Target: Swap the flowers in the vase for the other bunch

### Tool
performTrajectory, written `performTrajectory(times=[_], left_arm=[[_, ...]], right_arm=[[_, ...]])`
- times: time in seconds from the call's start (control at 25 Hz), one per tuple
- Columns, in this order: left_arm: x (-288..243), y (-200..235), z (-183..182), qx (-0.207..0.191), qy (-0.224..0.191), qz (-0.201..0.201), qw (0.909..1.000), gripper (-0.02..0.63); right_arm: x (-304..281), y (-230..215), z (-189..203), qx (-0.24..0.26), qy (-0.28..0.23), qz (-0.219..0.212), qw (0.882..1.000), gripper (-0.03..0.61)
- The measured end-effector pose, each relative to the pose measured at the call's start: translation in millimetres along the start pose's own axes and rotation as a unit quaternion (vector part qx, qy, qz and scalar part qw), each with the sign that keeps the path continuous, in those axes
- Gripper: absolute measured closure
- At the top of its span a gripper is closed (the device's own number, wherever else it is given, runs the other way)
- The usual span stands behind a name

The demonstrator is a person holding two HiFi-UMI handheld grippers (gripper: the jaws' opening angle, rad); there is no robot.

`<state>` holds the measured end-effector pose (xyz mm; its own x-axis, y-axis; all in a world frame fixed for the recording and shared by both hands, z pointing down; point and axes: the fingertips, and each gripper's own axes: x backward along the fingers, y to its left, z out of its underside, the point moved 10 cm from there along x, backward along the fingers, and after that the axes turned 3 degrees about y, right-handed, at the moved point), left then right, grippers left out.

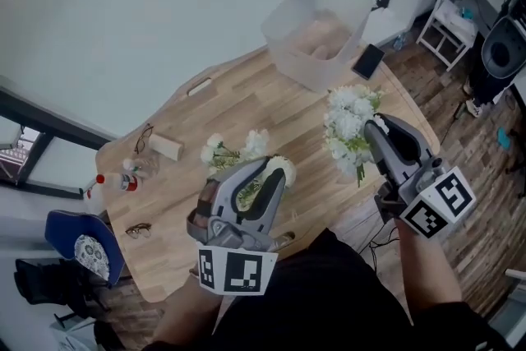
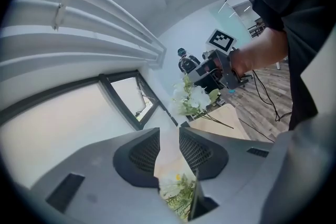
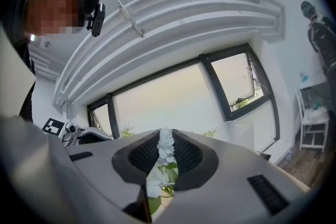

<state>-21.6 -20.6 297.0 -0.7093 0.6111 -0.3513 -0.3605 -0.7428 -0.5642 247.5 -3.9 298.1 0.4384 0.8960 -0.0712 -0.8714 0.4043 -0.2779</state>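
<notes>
A bunch of small white flowers [image 1: 345,123] hangs over the right side of the wooden table [image 1: 271,107], and my right gripper [image 1: 374,129] is shut on it. In the right gripper view its blooms [image 3: 166,147] fill the gap between the pads. A second bunch, white and pale yellow with green leaves [image 1: 238,150], sits near the table's front, partly under my left gripper [image 1: 275,168]. The left gripper view shows its jaws [image 2: 169,131] a little apart, with bare table between the pads and that bunch [image 2: 178,194] below them. No vase is visible.
A clear plastic bin [image 1: 316,29] and a dark phone [image 1: 368,60] stand at the far right. A red-capped bottle [image 1: 107,183], a glass [image 1: 144,168], a wooden cylinder [image 1: 164,146] and two pairs of glasses lie at the left. A blue chair [image 1: 82,247] stands beside the table.
</notes>
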Motion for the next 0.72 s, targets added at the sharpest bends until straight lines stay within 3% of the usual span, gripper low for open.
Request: performTrajectory(times=[0.28, 0.48, 0.56, 0.72], left_arm=[[43.1, 34.7, 17.3, 0.085, -0.015, -0.069, 0.9939, 0.518], [71.4, 45.7, 50.9, 0.191, 0.008, -0.128, 0.9732, 0.518], [80.7, 47.0, 57.8, 0.207, 0.010, -0.145, 0.9675, 0.523], [93.2, 50.3, 68.0, 0.222, 0.012, -0.160, 0.9617, 0.609]], right_arm=[[-10.4, 12.0, -11.8, 0.015, -0.004, -0.019, 1.000, 0.497], [-18.8, 17.2, -15.1, 0.025, -0.004, -0.031, 0.999, 0.496], [-21.6, 19.0, -15.2, 0.037, -0.001, -0.035, 0.999, 0.497], [-26.4, 22.0, -13.5, 0.051, 0.005, -0.030, 0.998, 0.497]])
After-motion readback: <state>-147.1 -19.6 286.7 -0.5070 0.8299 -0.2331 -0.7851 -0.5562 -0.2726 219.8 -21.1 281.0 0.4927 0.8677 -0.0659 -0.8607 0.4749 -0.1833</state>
